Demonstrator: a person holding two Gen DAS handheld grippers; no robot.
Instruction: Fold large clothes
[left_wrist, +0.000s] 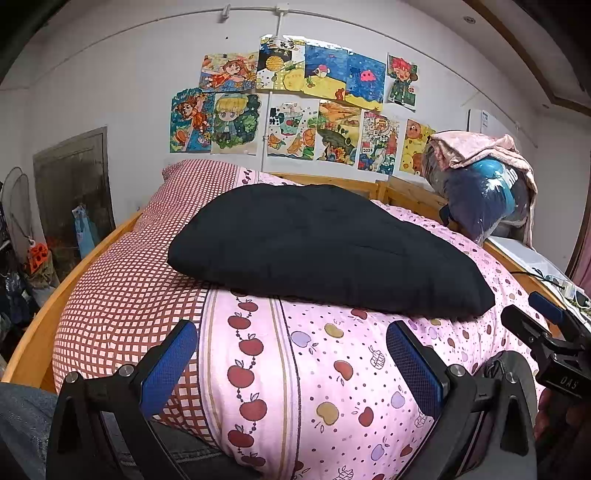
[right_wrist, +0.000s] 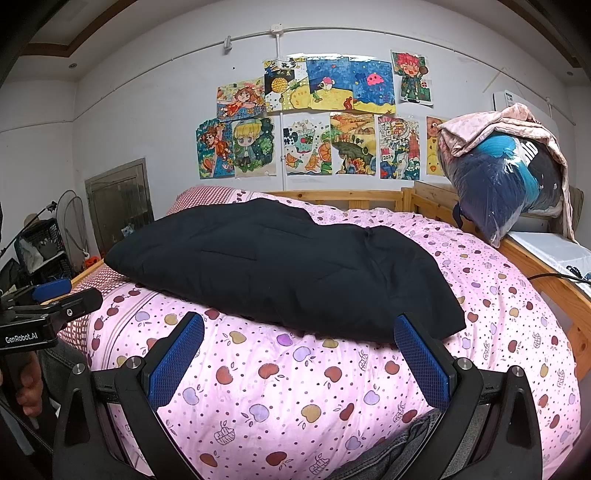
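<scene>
A large black garment (left_wrist: 317, 247) lies folded in a thick flat bundle on the pink apple-print bed cover (left_wrist: 332, 369); it also shows in the right wrist view (right_wrist: 280, 266). My left gripper (left_wrist: 291, 332) is open and empty, held near the bed's front edge, short of the garment. My right gripper (right_wrist: 299, 328) is open and empty, its fingertips just before the garment's near edge. The right gripper shows at the right edge of the left wrist view (left_wrist: 546, 325), and the left gripper at the left edge of the right wrist view (right_wrist: 55, 295).
A red checked pillow (left_wrist: 199, 181) lies at the bed's far left. A wooden bed frame (right_wrist: 546, 273) rims the bed. A clear bag of clothes under a pink cloth (right_wrist: 506, 177) sits at the back right. Clutter and a fan (right_wrist: 74, 221) stand at the left.
</scene>
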